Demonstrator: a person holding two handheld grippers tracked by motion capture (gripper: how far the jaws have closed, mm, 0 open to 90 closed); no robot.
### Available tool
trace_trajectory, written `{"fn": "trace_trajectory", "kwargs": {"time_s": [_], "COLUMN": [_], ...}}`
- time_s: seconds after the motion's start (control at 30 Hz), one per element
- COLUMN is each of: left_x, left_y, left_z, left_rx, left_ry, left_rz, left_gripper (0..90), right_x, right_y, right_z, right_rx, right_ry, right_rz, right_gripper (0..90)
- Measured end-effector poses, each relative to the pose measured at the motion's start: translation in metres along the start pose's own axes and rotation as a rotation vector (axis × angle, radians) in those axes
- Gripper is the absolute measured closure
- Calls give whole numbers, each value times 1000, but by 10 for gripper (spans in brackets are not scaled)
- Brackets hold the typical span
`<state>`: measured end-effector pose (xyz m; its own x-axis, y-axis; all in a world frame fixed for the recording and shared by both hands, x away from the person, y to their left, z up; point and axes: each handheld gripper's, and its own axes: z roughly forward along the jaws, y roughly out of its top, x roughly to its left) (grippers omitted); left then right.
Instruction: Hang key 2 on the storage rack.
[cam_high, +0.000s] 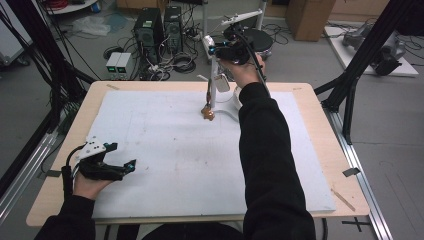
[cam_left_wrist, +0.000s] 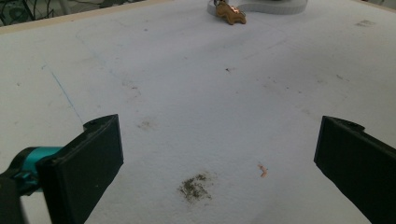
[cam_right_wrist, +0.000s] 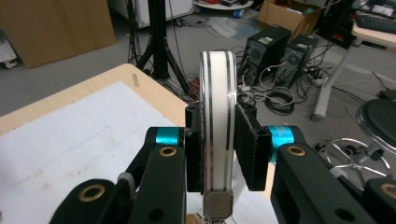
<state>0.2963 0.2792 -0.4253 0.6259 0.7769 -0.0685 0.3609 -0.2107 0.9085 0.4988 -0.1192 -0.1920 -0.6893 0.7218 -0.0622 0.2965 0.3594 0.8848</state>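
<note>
My right gripper is raised over the far edge of the table and is shut on a slim white object. Seen edge-on in the right gripper view, the object has two dark stripes and a metal mesh piece at its lower end. In the high view the white object reaches down toward a curved white base. A small brown charm lies on the mat beside it, on a thin cord. My left gripper rests low at the near left, open with nothing between its fingers. The brown charm lies far ahead of it.
A white mat covers most of the wooden table, with a dark smudge near my left gripper. Computer towers, cables and black frame struts stand on the floor beyond the table.
</note>
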Motion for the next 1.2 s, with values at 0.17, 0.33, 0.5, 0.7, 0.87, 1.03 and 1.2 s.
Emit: {"fn": "trace_trajectory", "kwargs": {"time_s": [0.17,0.33,0.5,0.7,0.87,1.03,1.2], "left_x": [0,0,1,1,1,1,1], "left_y": [0,0,0,0,0,0,0], "left_z": [0,0,1,1,0,0,1], "left_rx": [-1,0,-3,-1,-4,-5,-5], "left_ry": [-4,-4,-5,-6,-6,-8,-9], "left_rz": [1,1,0,3,-1,-2,0], "left_gripper": [17,17,17,17,17,17,17], "right_x": [4,5,8,11,16,13,9], "right_y": [2,2,2,4,8,7,6], "right_z": [8,17,23,28,35,38,40], "right_rx": [20,23,22,9,18,13,14], "right_ry": [-30,-71,-60,-81,-108,-127,-116], "right_rz": [-10,-2,8,8,-16,3,13], "right_gripper": [746,746,746,746,746,746,746]}}
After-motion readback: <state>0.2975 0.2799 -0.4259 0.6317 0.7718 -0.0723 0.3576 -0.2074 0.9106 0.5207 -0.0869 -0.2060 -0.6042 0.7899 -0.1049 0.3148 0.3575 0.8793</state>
